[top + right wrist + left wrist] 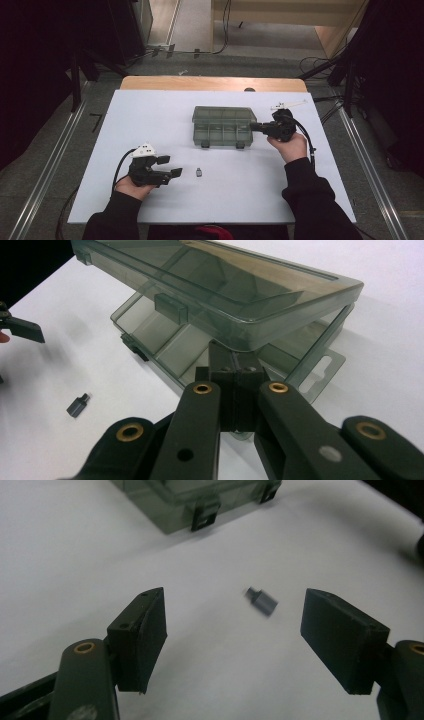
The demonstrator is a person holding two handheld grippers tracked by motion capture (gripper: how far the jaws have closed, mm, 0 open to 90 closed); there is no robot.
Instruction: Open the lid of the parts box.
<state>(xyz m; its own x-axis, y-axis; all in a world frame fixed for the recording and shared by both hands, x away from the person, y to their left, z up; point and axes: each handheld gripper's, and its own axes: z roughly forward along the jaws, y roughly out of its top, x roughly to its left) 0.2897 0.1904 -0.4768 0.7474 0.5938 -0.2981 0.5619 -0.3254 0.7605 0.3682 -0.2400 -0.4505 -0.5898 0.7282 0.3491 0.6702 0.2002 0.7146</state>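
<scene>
Jaws on the right gripper (235,390) are clamped together on the near edge of the organizer box (223,126), pinching the thin lip of the lid (260,300) so it sits propped up a bit above the base. Gripper itself is matte black plastic with brass-looking rivets at the joints. Box is smoky translucent plastic, rectangular, with divider walls splitting the base into compartments, and two dark latches on the long side facing the person. It sits around the middle of the white table (150,110), a little to the far side and right of centre.

Left gripper (232,630) is over at the near left, jaws spread wide with nothing between the pads; those are chunky flat-faced black blocks. Just right of it, lying flat on the table, is a small grey adapter (262,601), a stubby boxy body with a narrower plug end sticking out. It's well apart from the box, on the near side of it.
</scene>
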